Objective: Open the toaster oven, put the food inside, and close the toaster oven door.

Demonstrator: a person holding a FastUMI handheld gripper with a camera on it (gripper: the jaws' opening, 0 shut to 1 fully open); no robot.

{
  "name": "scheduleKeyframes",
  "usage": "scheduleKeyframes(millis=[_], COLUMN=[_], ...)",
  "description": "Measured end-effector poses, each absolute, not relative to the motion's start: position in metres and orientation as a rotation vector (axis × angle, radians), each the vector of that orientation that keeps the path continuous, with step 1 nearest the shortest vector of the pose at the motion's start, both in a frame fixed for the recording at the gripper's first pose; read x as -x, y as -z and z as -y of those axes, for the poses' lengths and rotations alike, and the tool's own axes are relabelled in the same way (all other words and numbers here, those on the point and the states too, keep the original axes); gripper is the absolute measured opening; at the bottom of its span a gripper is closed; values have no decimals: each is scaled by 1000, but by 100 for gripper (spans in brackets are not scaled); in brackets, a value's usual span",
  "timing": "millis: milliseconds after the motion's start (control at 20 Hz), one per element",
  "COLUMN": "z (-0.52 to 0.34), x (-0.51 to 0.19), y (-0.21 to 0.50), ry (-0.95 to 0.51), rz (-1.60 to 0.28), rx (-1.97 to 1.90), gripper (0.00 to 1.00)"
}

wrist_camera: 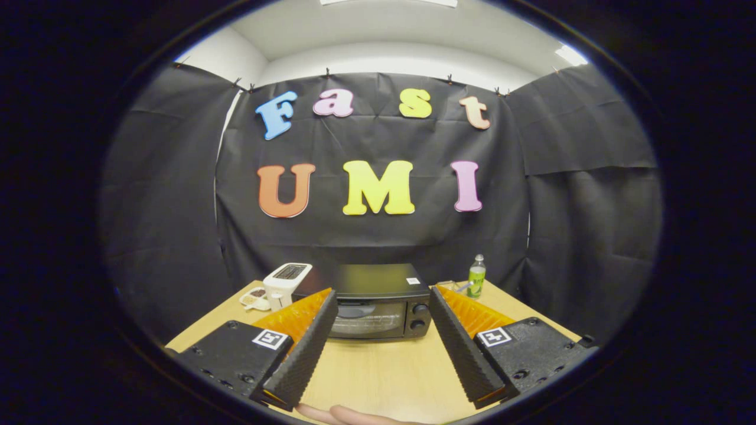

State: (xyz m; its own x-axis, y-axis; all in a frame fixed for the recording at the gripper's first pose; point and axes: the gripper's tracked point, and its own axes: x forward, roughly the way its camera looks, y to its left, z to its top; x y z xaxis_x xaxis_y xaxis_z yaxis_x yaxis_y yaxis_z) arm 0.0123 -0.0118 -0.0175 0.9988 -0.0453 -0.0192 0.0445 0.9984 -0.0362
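Note:
A black toaster oven (378, 301) stands on the wooden table (378, 366), its glass door shut and two knobs on its right side. It lies beyond my gripper (383, 298), whose fingers are spread wide with nothing between them. A small white dish of food (254, 298) sits left of the oven, beside a white toaster (285, 283).
A green bottle (476, 276) stands at the back right of the table, with a small clear item next to it. Black cloth walls close the booth behind and at both sides. A person's finger (348, 415) shows at the near table edge.

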Motion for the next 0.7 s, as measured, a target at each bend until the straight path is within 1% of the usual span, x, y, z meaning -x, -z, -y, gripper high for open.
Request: scheduleKeyframes(millis=[350,700], z=[10,10], x=[-35,-82], y=[29,47], ry=[31,29], rz=[-44,-99], rx=[-9,-17], gripper=[100,100])
